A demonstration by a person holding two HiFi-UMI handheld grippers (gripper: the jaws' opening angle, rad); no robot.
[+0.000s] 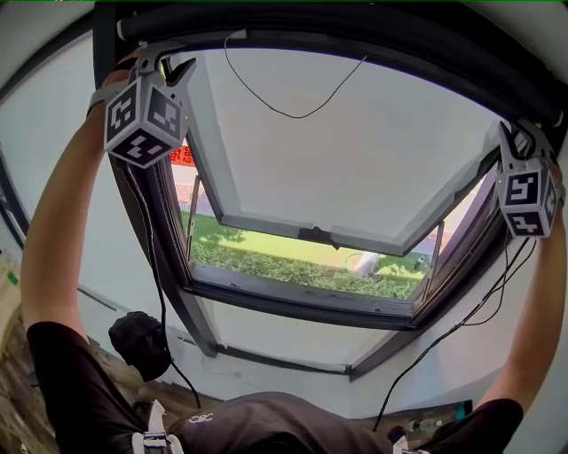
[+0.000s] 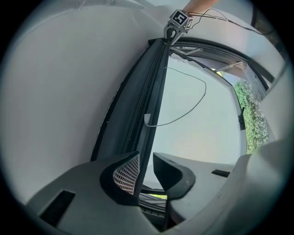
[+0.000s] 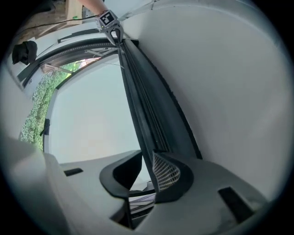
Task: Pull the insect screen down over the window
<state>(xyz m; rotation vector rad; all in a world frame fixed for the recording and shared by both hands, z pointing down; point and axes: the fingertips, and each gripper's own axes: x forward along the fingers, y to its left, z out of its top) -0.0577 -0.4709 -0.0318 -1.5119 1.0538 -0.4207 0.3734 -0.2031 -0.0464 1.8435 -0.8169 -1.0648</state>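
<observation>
The insect screen's dark bar (image 1: 337,27) sits rolled up along the top of the window frame. A thin black cord (image 1: 293,111) loops down from it. My left gripper (image 1: 173,64) is raised to the bar's left end. My right gripper (image 1: 519,133) is at its right end. In the left gripper view the bar (image 2: 147,92) runs between my left gripper's (image 2: 146,167) jaws, against the meshed pad (image 2: 126,174), with light showing at the other jaw. In the right gripper view the bar (image 3: 147,105) lies likewise along one pad (image 3: 166,172) of my right gripper (image 3: 147,167), with a gap beside it.
The window sash (image 1: 355,168) is swung open outward, its handle (image 1: 319,235) on the lower rail. A hedge (image 1: 302,270) and lawn lie outside. A black bundle (image 1: 142,341) rests below the frame at the left. Gripper cables (image 1: 160,293) hang down both sides.
</observation>
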